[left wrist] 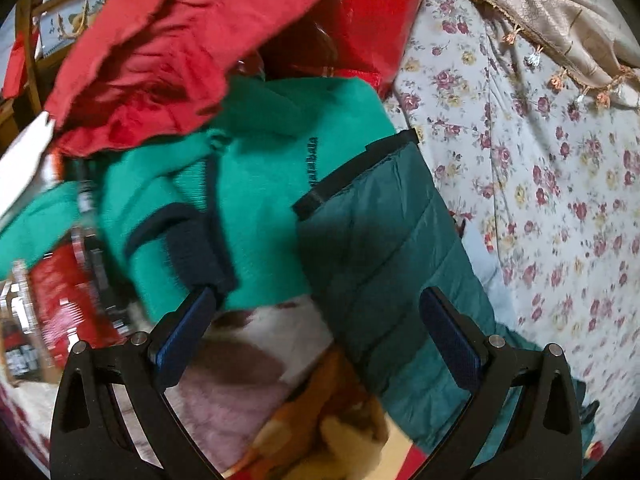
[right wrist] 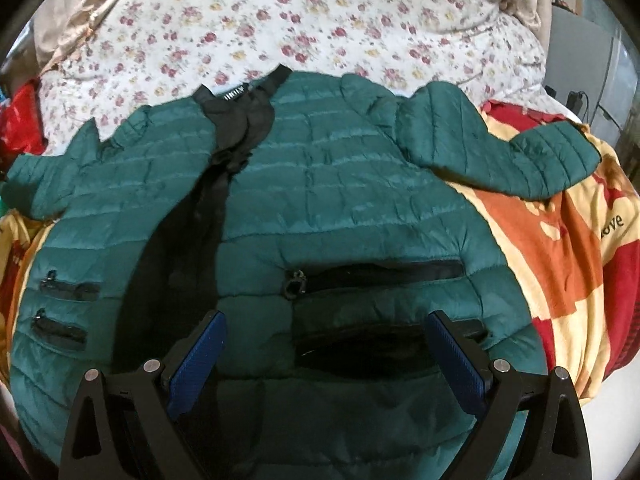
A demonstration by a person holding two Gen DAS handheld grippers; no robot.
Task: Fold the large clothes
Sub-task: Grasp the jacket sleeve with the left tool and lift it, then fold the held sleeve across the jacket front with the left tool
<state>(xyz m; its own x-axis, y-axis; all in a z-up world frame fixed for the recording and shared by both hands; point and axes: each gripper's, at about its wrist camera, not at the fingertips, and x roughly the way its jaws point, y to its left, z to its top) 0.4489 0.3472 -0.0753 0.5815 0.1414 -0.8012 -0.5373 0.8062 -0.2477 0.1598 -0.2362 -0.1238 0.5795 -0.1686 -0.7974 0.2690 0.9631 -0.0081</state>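
Left gripper (left wrist: 316,316): fingers are standing spread wide, gripping nothing; the left pad (left wrist: 188,332) is sitting at the dark cuff of a bright green sweater (left wrist: 256,184).
Pile at left: a red garment (left wrist: 160,48) is lying over the sweater's upper edge, with a shiny red package (left wrist: 64,300) blurring at the far left.
Jacket sleeve: the dark green padded jacket (left wrist: 380,248) is running as a strip between the two fingers, its black-trimmed end lying on the sweater.
Open room, left view: a flowered sheet (left wrist: 540,200) is stretching bare to the right of the sleeve's edge, up to a beige fringed cloth (left wrist: 540,12).
Right gripper (right wrist: 324,354): fingers are spread apart, hovering over the jacket's hem near a zip pocket (right wrist: 376,274); whether they are touching the fabric I cannot tell.
Jacket (right wrist: 320,184): it is lying front-up and unzipped, black lining showing down the opening, collar toward the flowered sheet (right wrist: 280,20).
Sleeves: one is reaching to the left edge, the other is bending right onto a red, orange and cream blanket (right wrist: 560,260).
Open room, right view: bare sheet is lying beyond the collar; blanket is showing free to the right of the hem.
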